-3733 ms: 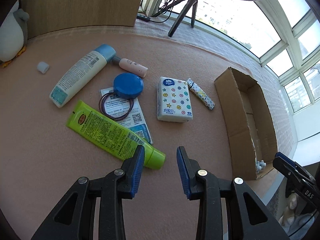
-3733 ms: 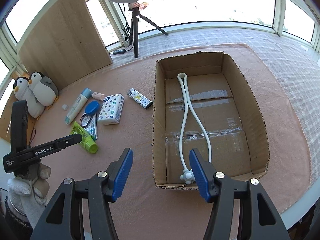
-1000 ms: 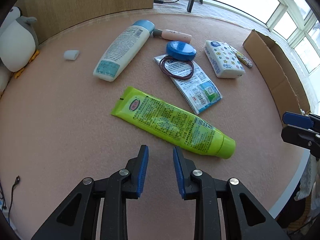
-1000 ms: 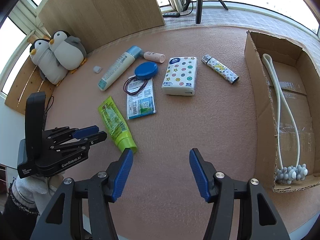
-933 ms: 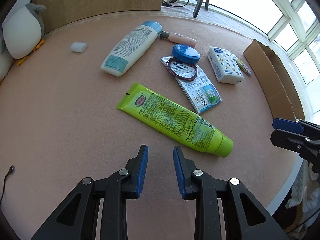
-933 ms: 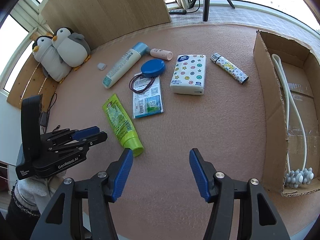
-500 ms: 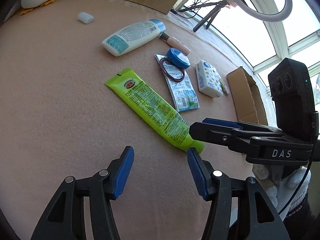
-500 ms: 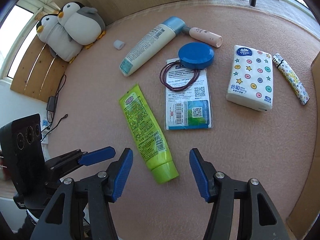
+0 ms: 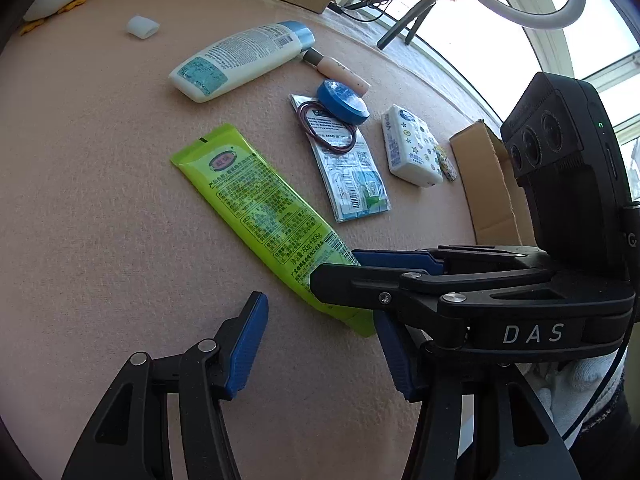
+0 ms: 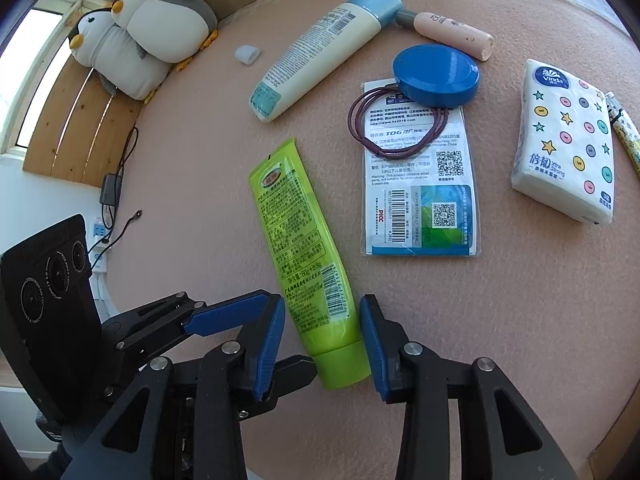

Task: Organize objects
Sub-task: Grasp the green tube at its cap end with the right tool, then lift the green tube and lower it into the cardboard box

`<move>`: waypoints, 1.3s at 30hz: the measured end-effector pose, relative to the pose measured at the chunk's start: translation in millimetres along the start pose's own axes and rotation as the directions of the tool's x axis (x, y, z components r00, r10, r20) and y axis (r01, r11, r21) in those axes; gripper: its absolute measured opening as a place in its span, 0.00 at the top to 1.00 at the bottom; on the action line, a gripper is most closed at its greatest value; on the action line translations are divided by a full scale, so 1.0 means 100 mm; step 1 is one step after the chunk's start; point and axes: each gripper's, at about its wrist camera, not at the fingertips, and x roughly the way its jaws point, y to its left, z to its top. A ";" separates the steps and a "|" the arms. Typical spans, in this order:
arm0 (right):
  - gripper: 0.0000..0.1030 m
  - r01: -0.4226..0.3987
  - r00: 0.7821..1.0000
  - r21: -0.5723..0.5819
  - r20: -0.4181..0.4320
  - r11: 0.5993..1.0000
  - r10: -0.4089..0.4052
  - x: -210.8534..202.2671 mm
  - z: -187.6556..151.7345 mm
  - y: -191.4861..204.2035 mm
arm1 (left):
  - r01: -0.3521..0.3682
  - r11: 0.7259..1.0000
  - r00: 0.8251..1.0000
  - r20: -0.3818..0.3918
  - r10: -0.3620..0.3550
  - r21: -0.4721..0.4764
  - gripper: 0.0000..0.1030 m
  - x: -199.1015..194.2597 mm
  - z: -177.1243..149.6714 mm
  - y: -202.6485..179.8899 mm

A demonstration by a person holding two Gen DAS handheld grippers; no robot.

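A lime-green tube (image 10: 300,256) lies on the pink mat, cap end nearest me. My right gripper (image 10: 322,340) is low over that cap end. It is open, one blue pad close on each side of the tube, and I see no squeeze. In the left wrist view the green tube (image 9: 260,208) runs diagonally. The right gripper (image 9: 360,276) crosses over its cap end from the right. My left gripper (image 9: 320,348) stands open just short of the cap, nothing between its fingers.
Further back lie a white lotion bottle (image 10: 316,56), a pink stick (image 10: 452,32), a blue round lid (image 10: 436,74), a packet with hair ties (image 10: 420,184), a tissue pack (image 10: 564,144) and a lighter (image 10: 624,132). Cardboard box (image 9: 488,184) at right; plush penguins (image 10: 140,36) at back left.
The right gripper has dropped onto the green tube's cap end and its jaws have narrowed around it. The left gripper, nearly shut a second ago, has opened wide and moved close beside it.
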 end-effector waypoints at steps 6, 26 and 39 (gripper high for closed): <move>0.76 -0.031 0.999 0.023 0.016 0.999 0.031 0.03 -0.06 -0.03 | -0.048 0.997 0.999 0.001 0.048 0.055 0.44 0.04 -0.01 -0.12; 0.83 -0.052 0.977 0.081 0.210 0.995 0.034 -0.65 -0.44 -0.24 | 0.001 0.980 1.000 0.022 -0.006 0.198 0.59 -0.02 -0.03 -0.90; 0.83 -0.005 0.927 0.217 0.368 0.976 -0.077 -1.64 -0.71 -1.11 | 0.093 0.920 0.996 -0.025 -0.091 0.381 0.60 0.47 0.22 -2.21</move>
